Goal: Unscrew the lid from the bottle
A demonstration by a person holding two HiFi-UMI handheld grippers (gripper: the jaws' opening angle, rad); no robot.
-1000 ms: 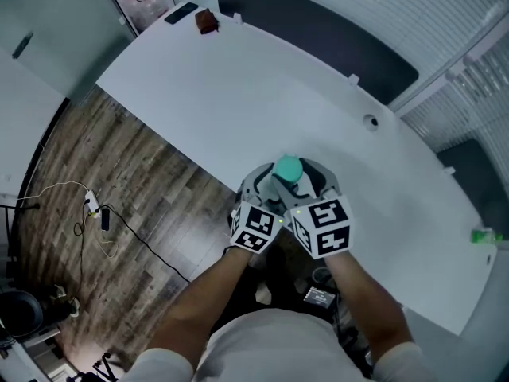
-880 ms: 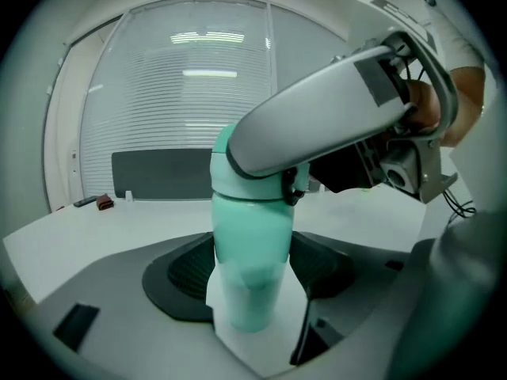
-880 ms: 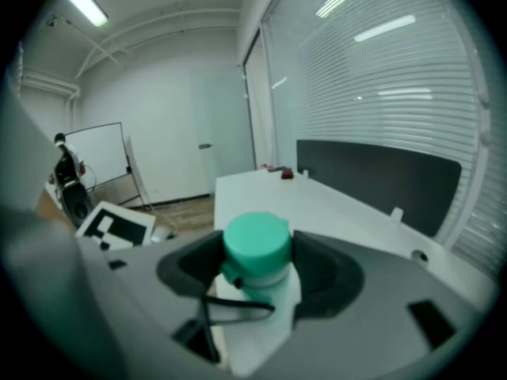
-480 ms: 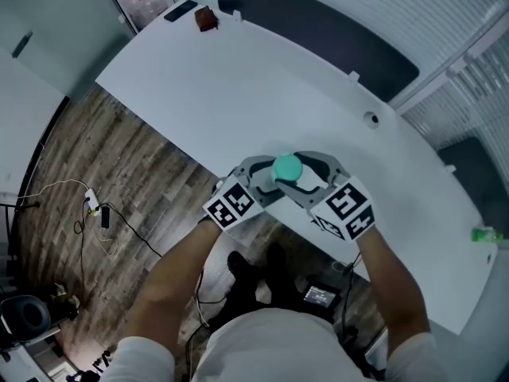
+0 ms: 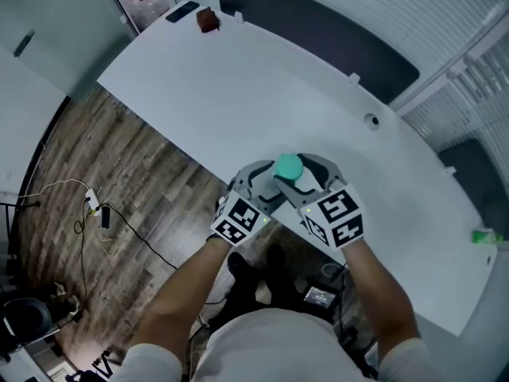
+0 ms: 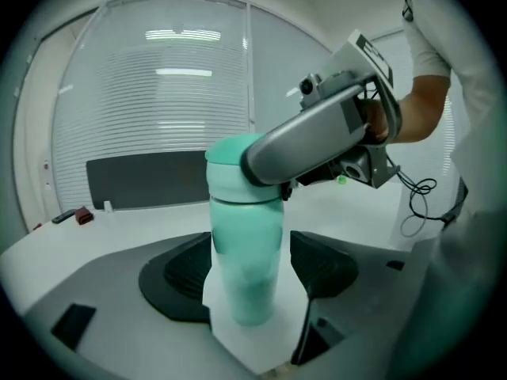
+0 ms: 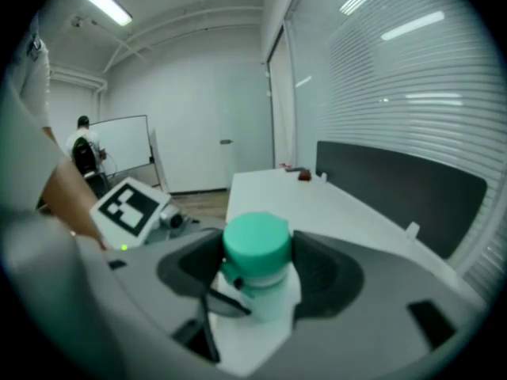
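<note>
A pale teal bottle [image 6: 247,252] stands upright near the white table's front edge [image 5: 199,161]. Its solid teal lid [image 5: 288,167] shows from above in the head view. My left gripper [image 6: 249,291] is shut on the bottle's body low down, with a dark pad [image 6: 176,279] against each side. From the other side my right gripper [image 7: 257,279] is shut on the lid [image 7: 256,244], and one of its grey jaws crosses the lid in the left gripper view. In the head view the left gripper [image 5: 266,181] and the right gripper [image 5: 308,180] meet around the lid.
A small brown object [image 5: 207,21] and a black device [image 5: 181,11] lie at the table's far left corner. A cable hole [image 5: 371,120] sits further back, a green item [image 5: 483,235] at the right end. Cables [image 5: 95,209] lie on the wooden floor. A person [image 7: 83,153] stands by a whiteboard.
The two marker cubes swung apart around the bottle half a second ago and have now come partly back together. The bottle stays in the same spot.
</note>
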